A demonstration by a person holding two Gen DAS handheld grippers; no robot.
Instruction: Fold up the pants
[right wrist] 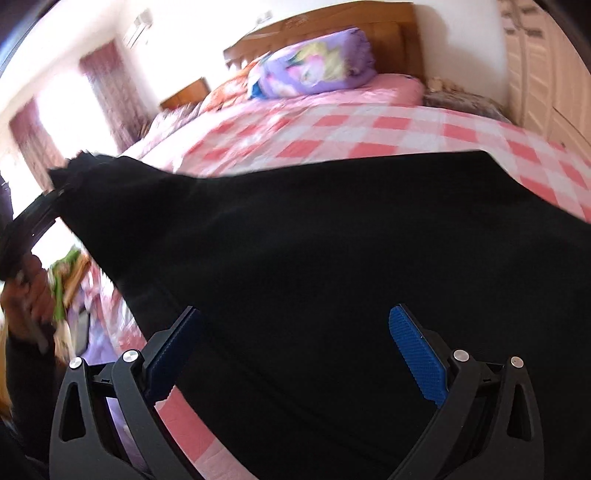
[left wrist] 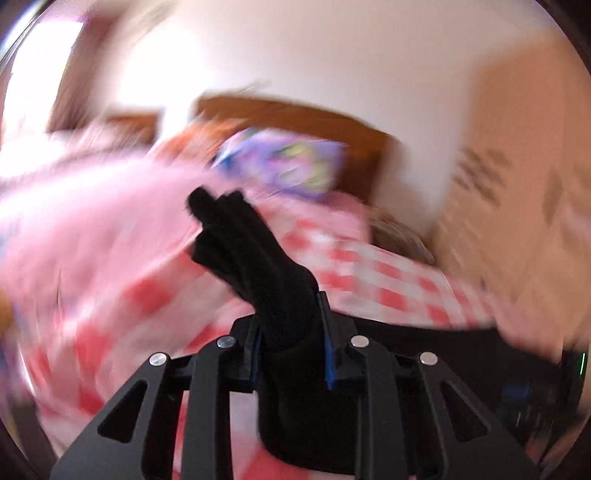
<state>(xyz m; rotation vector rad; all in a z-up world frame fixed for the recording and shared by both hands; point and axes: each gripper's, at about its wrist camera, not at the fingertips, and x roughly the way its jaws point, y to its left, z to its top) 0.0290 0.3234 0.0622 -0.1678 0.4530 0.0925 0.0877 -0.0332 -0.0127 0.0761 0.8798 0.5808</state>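
Observation:
Black pants (right wrist: 332, 240) lie spread over a bed with a pink and white checked cover (right wrist: 369, 125). My left gripper (left wrist: 291, 332) is shut on a bunched edge of the pants (left wrist: 251, 254), which sticks up out of its jaws; that view is blurred by motion. In the right wrist view the left gripper (right wrist: 55, 192) holds a corner of the pants raised at the far left. My right gripper (right wrist: 295, 350) is open, with its blue pads (right wrist: 417, 354) either side of the black cloth just above it, gripping nothing.
A purple pillow (right wrist: 314, 66) lies at the head of the bed against a wooden headboard (right wrist: 332, 22). A cream wardrobe (right wrist: 539, 66) stands at the right. Curtains (right wrist: 107, 88) and a bright window are at the left.

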